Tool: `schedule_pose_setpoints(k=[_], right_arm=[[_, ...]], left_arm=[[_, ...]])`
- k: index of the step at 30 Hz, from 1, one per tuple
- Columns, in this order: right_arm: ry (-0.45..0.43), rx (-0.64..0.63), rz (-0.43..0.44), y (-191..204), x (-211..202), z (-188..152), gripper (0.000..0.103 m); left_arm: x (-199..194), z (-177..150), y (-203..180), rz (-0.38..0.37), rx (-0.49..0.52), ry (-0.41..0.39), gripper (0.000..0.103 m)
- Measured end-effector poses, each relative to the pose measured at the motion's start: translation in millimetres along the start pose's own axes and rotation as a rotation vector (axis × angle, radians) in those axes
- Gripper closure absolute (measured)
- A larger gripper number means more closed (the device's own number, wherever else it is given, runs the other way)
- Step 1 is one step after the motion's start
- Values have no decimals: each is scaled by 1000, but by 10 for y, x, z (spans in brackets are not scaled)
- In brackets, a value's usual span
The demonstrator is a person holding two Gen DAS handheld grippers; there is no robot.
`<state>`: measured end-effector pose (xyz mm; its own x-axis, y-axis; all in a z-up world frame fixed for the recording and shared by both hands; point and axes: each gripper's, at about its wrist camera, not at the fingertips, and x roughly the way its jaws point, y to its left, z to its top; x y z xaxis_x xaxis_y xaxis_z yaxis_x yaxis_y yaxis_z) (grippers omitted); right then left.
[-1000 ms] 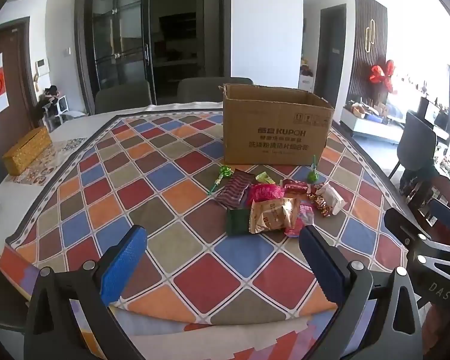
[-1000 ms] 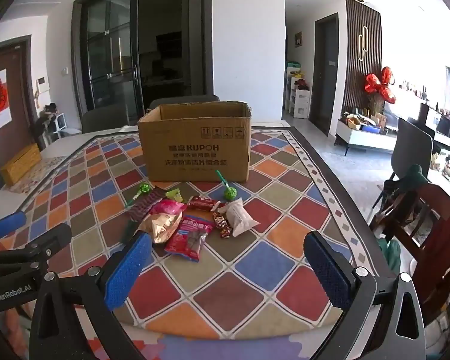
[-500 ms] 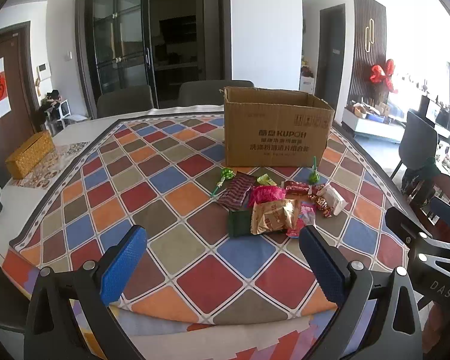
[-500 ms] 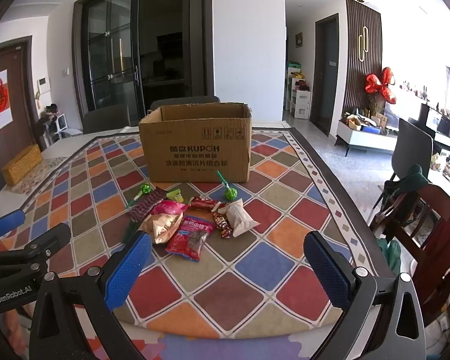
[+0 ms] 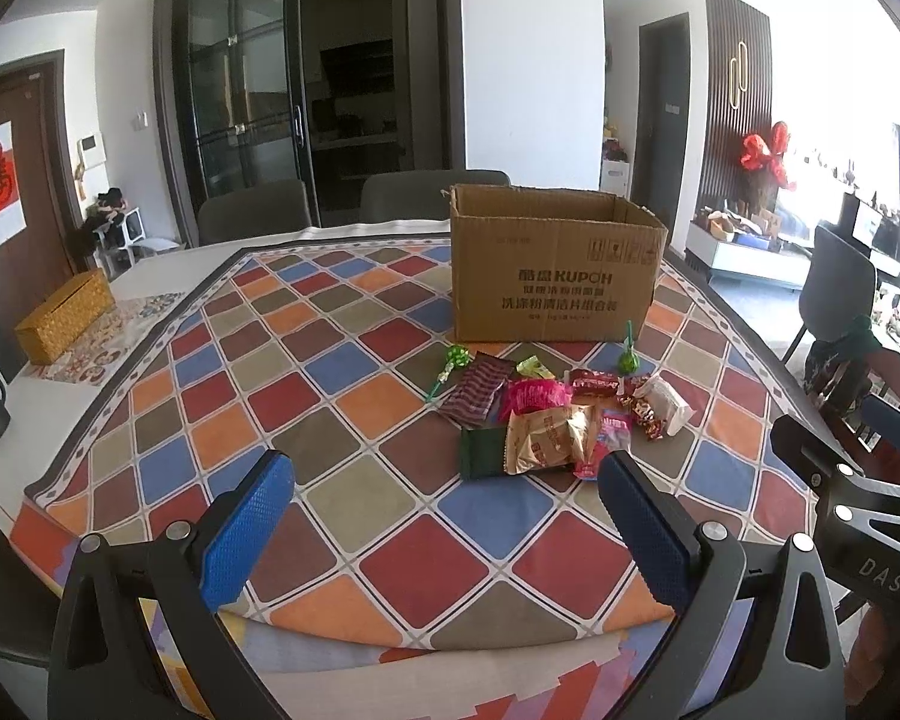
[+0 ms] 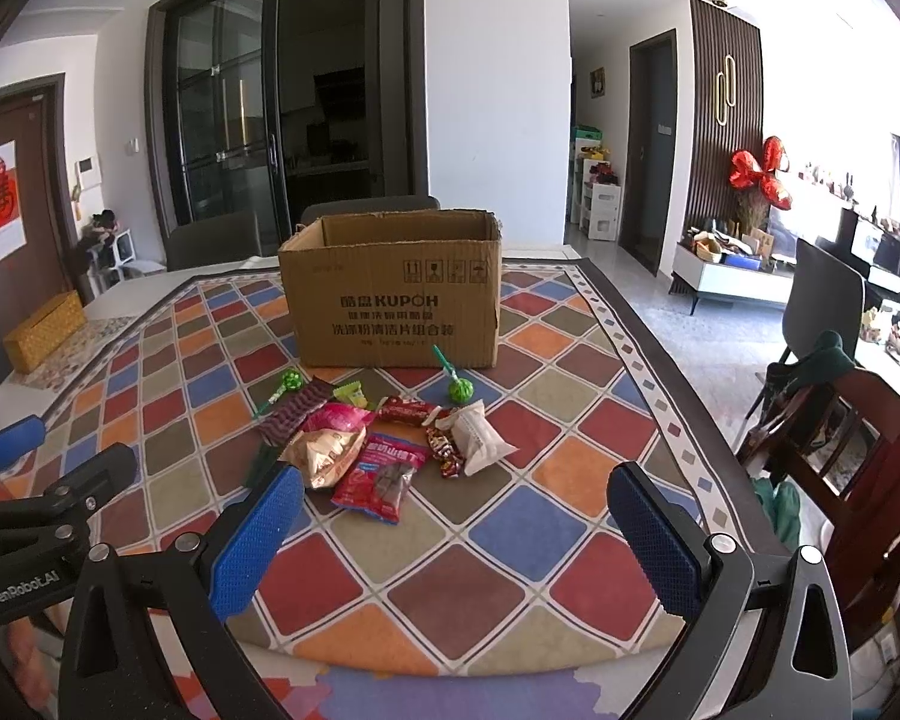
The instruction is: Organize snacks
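I hold both grippers, left (image 5: 444, 495) and right (image 6: 453, 513), wide open and empty above the near cloth, the snacks (image 6: 384, 432) piled just ahead before the open box (image 6: 393, 294), so nothing is picked yet and next I'd reach for the nearest packet.

Matt corrugated cardboard box (image 6: 393, 306), glossy foil snack wrappers (image 6: 378, 477), woven cloth tablecloth (image 5: 354, 498)
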<state>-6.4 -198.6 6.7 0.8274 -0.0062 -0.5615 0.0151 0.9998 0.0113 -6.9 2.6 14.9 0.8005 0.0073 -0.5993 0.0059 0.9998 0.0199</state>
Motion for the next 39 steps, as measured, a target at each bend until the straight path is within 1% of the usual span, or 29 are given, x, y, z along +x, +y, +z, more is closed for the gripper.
schedule_pose_setpoints(k=[39], right_arm=[[-6,-1,4,15,-9,21,0]], left_arm=[[-23,7,8,1,3,-5,0]])
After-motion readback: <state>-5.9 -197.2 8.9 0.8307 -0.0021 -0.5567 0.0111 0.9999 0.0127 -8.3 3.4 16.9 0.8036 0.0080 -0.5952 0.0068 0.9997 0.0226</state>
